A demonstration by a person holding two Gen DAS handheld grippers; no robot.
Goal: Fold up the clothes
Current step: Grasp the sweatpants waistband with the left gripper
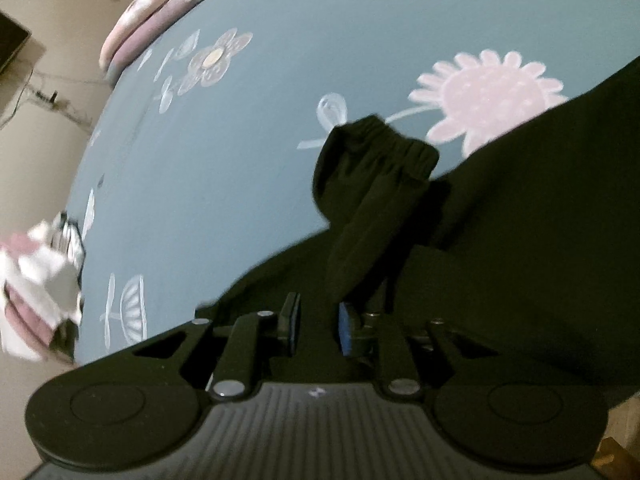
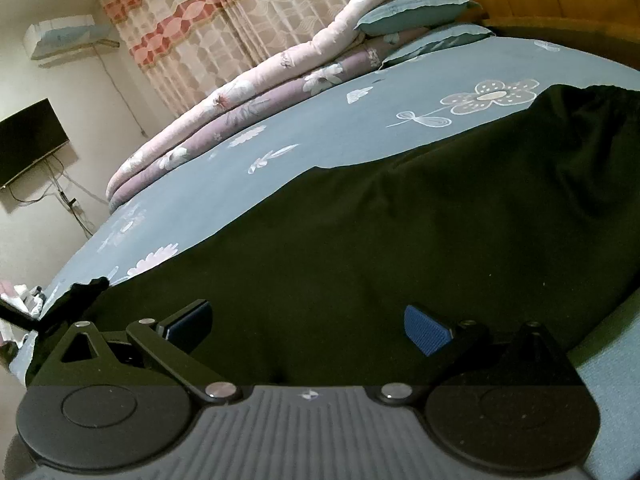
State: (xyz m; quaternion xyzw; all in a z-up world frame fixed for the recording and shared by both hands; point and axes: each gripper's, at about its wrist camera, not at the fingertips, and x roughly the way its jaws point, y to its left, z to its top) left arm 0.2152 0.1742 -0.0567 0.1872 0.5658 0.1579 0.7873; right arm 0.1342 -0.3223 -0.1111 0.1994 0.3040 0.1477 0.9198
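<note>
On the left, the left gripper (image 1: 317, 330) tilts steeply down over the blue-grey floral bedsheet (image 1: 224, 184), its two black fingers with blue pads (image 1: 345, 330) drawn close together and clamped on a strip of the black fabric garment (image 1: 520, 208). From that grip the cloth rises away from the camera as a narrow, creased band ending in a gathered elastic cuff (image 1: 384, 140), which stands lifted above the sheet beside a large pale pink printed flower (image 1: 488, 96); the rest of the garment spreads flat to the right. At the far left edge a blurred heap of white and pink items (image 1: 36, 280) sits beside the bed. Further right, the right gripper (image 2: 308, 326) is angled more shallowly, low over the broad body of the same black garment (image 2: 400, 240), which lies spread across the bed towards a gathered hem at the far right. Its jaws stand wide apart, nothing between the pads. Beyond, a rolled pink floral quilt (image 2: 256, 92) lies along the far side of the sheet.
</note>
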